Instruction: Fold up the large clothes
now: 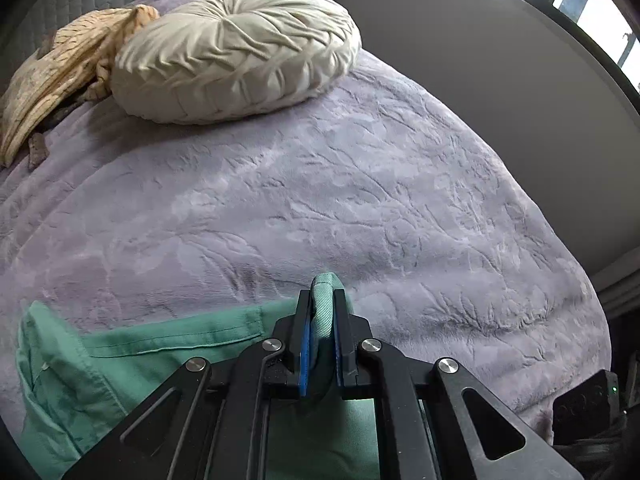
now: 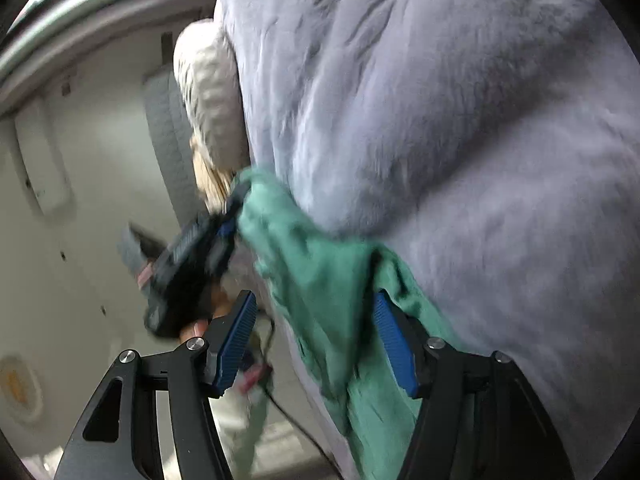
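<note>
A green garment lies on the lavender blanket at the lower left of the left wrist view. My left gripper is shut on a folded edge of it, which pokes up between the blue pads. In the right wrist view the same garment hangs stretched from the left gripper down between my right gripper's pads. The right jaws stand apart. The near pad is clear of the cloth and the far pad lies against it.
A round cream cushion and a tan patterned cloth lie at the bed's far end. A pale wall and a window run along the right. A black box with a green light sits at the bed's near right edge.
</note>
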`<state>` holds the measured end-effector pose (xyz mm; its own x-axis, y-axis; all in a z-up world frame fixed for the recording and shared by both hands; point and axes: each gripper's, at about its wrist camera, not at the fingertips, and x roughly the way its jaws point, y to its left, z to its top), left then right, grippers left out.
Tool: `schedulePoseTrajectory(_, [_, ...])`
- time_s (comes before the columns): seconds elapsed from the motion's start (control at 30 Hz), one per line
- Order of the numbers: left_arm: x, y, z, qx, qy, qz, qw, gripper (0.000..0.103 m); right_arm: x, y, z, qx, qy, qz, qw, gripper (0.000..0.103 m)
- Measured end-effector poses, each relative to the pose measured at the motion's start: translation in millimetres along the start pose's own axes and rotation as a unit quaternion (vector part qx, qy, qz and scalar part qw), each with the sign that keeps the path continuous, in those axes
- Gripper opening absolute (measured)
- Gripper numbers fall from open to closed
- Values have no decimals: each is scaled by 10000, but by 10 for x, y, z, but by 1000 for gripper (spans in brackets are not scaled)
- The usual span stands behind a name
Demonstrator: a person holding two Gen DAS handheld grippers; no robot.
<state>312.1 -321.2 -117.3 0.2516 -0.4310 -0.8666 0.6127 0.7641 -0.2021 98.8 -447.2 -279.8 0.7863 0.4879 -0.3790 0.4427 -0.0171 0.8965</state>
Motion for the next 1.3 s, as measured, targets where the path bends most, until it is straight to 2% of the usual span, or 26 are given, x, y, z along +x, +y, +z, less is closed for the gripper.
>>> schedulePoseTrajectory(0.03, [-24,14,5,-28,-25,-8,10000,10,8,-3,31,51,-37,-36,10000,3])
schedulePoseTrajectory(0.1, [-85,40,25,-65,-112,-31,9999,10,-52,109,2,-208,-184,-120,9995,3])
schedulePoseTrajectory(0.2, [32,44,29,-55,-37,18,10000,10,-149,291,-113,-957,-332,-641,9928,2])
schedulePoseTrajectory(0.27, [201,-4,-1,-13,58,149,9999,10,-127,217,-104,-1022,-414,-1044,9884,2])
schedulePoseTrajectory(0.3, [314,-49,-22,10,117,236,9997,11,-107,146,-68,-918,-409,-1105,9888,2])
schedulePoseTrajectory(0.37, [449,-126,-43,37,140,401,9991,11,-94,-67,8,-600,-360,-1084,9916,2])
schedulePoseTrajectory(0.47, [462,-128,21,-110,-73,777,9969,11,-187,-62,16,-747,-336,-1150,9900,2])
schedulePoseTrajectory(0.5, [428,-75,73,-286,-56,694,9972,11,-186,-45,8,-790,-324,-1179,9893,2])
schedulePoseTrajectory(0.57, [299,2,145,-459,-133,710,9963,11,-221,-69,-4,-710,-239,-1137,9907,2])
schedulePoseTrajectory(0.63, [106,60,182,-377,-262,914,9948,11,-273,-87,-13,-640,-134,-1065,9922,3])
schedulePoseTrajectory(0.73, [-167,179,93,-273,-248,871,9955,11,-402,-19,-67,-785,-57,-1093,9909,6])
schedulePoseTrajectory(0.93, [-625,462,-586,-599,-41,910,9940,11,-490,397,-214,-1672,50,-1127,9795,8])
schedulePoseTrajectory(1.0, [-733,544,-904,-796,68,979,9920,11,-357,607,-271,-2155,188,-1201,9689,8])
schedulePoseTrajectory(1.1, [-864,658,-1351,-1004,173,1135,9883,11,-109,767,-279,-2523,412,-1314,9578,8])
schedulePoseTrajectory(1.2, [-883,848,-1768,-1340,361,1272,9821,11,123,799,-235,-2782,495,-1636,9452,8])
schedulePoseTrajectory(1.27, [-863,985,-1988,-1530,470,1420,9768,11,261,679,-133,-2793,506,-2165,9341,8])
schedulePoseTrajectory(1.3, [-868,1080,-2116,-1680,493,1429,9741,11,278,610,-90,-2708,537,-2302,9332,8])
